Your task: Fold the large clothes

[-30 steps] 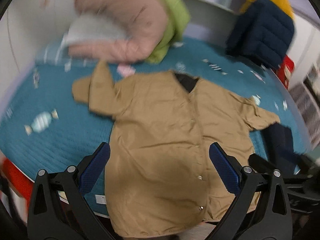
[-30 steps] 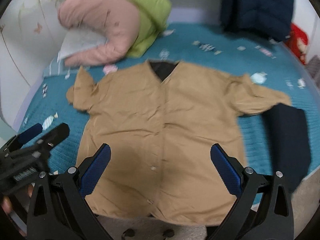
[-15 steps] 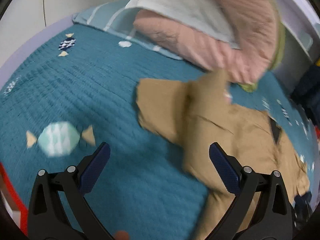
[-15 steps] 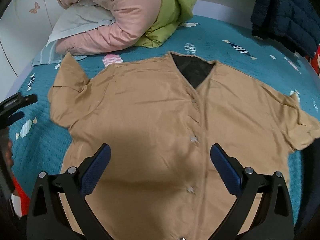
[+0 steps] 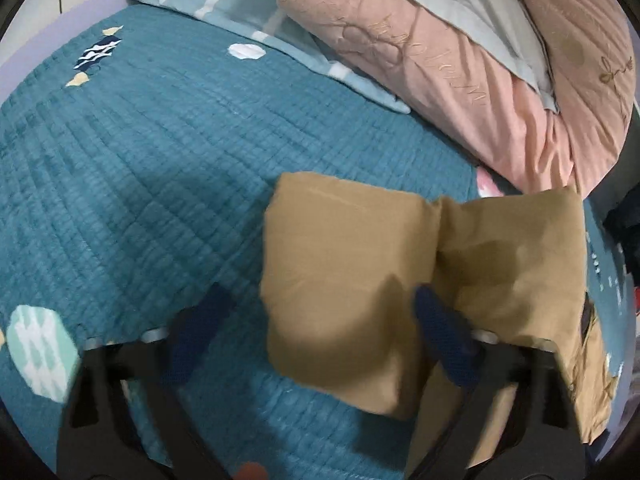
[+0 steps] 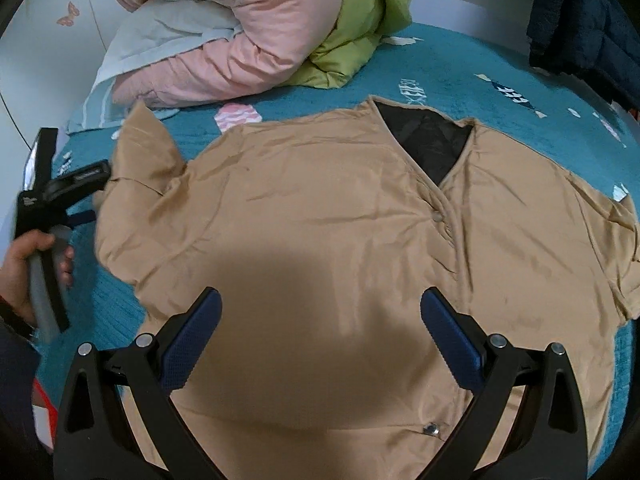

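A tan button-front jacket (image 6: 340, 232) with a black lining at the neck lies front up and spread flat on the teal bedspread (image 6: 460, 76). Its left sleeve (image 5: 344, 264) is crumpled and fills the middle of the left wrist view. My left gripper (image 5: 316, 320) is open, its jaws wide on either side of the sleeve's cuff end, close above the fabric. It also shows in the right wrist view (image 6: 86, 196), at the sleeve's tip. My right gripper (image 6: 320, 328) is open and empty above the jacket's lower front.
A pink padded coat (image 6: 256, 32), a green one (image 6: 360, 20) and a pale pillow (image 6: 160, 40) lie piled at the bed's head. A dark navy jacket (image 6: 580, 20) hangs at the far right. The bed's edge runs along the left.
My left gripper has swung from over the jacket's body out to the left sleeve and come down close on it. My right gripper has moved forward and lower over the jacket's front.
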Demonstrator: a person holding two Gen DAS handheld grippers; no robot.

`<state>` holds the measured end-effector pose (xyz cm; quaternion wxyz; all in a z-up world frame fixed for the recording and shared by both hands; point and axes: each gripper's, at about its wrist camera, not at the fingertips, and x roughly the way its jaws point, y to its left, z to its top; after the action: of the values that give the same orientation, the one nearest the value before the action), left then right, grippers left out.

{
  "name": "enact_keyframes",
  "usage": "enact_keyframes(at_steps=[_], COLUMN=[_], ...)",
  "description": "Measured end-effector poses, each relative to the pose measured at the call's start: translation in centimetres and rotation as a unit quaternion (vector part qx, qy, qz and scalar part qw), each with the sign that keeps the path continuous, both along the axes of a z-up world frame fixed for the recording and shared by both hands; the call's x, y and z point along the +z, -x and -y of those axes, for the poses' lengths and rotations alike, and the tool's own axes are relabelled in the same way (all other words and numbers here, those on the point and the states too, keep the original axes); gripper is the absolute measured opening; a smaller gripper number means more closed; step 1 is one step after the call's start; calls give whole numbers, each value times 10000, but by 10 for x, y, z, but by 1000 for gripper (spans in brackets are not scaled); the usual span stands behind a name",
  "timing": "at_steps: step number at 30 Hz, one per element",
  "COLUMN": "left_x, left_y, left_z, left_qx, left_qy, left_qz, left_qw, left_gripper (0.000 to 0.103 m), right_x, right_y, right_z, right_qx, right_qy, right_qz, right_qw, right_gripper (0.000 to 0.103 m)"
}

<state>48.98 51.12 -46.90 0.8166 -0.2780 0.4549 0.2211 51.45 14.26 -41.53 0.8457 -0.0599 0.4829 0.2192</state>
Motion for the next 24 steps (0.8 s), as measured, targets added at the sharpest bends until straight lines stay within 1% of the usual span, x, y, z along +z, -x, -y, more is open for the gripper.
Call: enact_keyframes(at_steps=[1, 2, 3, 4, 5, 7, 9, 10, 11, 12, 13, 14, 15, 16, 17, 19, 20, 22, 23, 24], left_x=[-2, -3, -3, -2, 0, 7, 23, 31, 43, 50, 60, 70, 82, 91, 103, 131, 142, 165, 176, 186], left_y=[-4, -5, -4, -1, 2, 10, 25, 33, 43, 50, 59, 69, 79, 87, 94, 116, 120, 128, 129, 128], left_z=[2, 4, 3, 3, 2, 2, 2, 2, 1, 1, -1, -3, -4, -4, -3, 2, 4, 14, 21, 29], left_qx=[-65, -123, -145, -104, -113, -199, -214, -234, -235, -239, -238, -208, -215, -217, -229, -269, -298, -400, -511, -643], left_qy=[6, 11, 78, 100, 108, 138, 4, 6, -82, -162, -232, -251, -281, -310, -377, -497, -508, -573, -566, -528], left_qz=[-50, -49, 16, 31, 66, 202, 327, 444, 562, 625, 710, 793, 912, 1003, 1105, 1350, 1471, 1709, 1813, 1956], left_qw=[10000, 9999, 9999, 9999, 9999, 9995, 9992, 9987, 9981, 9976, 9969, 9963, 9952, 9942, 9929, 9892, 9874, 9828, 9805, 9771], left_gripper=[54, 46, 42, 32, 20, 15, 15, 15, 14, 13, 13, 13, 13, 13, 13, 13, 13, 13, 13, 13], right_x=[1, 2, 3, 5, 5, 7, 7, 6, 4, 3, 2, -1, -3, -4, -8, -16, -22, -39, -48, -55], right_y=[0, 0, 0, -1, -1, -2, -4, -5, -6, -8, -9, -11, -11, -12, -13, -17, -18, -20, -20, -20], right_z=[-2, -5, -7, -9, -11, -16, -20, -24, -28, -32, -36, -44, -52, -59, -68, -82, -90, -103, -107, -110], right_qx=[26, 42, 64, 83, 102, 135, 199, 230, 257, 282, 304, 364, 440, 509, 603, 732, 778, 839, 838, 814], right_qy=[-20, -20, -36, -76, -127, -219, -301, -340, -398, -448, -497, -504, -472, -463, -504, -577, -578, -490, -479, -454], right_qz=[21, 41, 64, 64, 54, 54, 42, -5, -54, -96, -139, -203, -219, -232, -327, -612, -760, -1062, -1195, -1239], right_qw=[10000, 10000, 10000, 9999, 9999, 9997, 9993, 9992, 9989, 9986, 9982, 9979, 9977, 9974, 9964, 9938, 9924, 9896, 9881, 9879], right_gripper=[95, 95, 95, 95, 95, 95, 94, 88, 79, 77, 70, 59, 56, 49, 39, 30, 28, 27, 26, 26])
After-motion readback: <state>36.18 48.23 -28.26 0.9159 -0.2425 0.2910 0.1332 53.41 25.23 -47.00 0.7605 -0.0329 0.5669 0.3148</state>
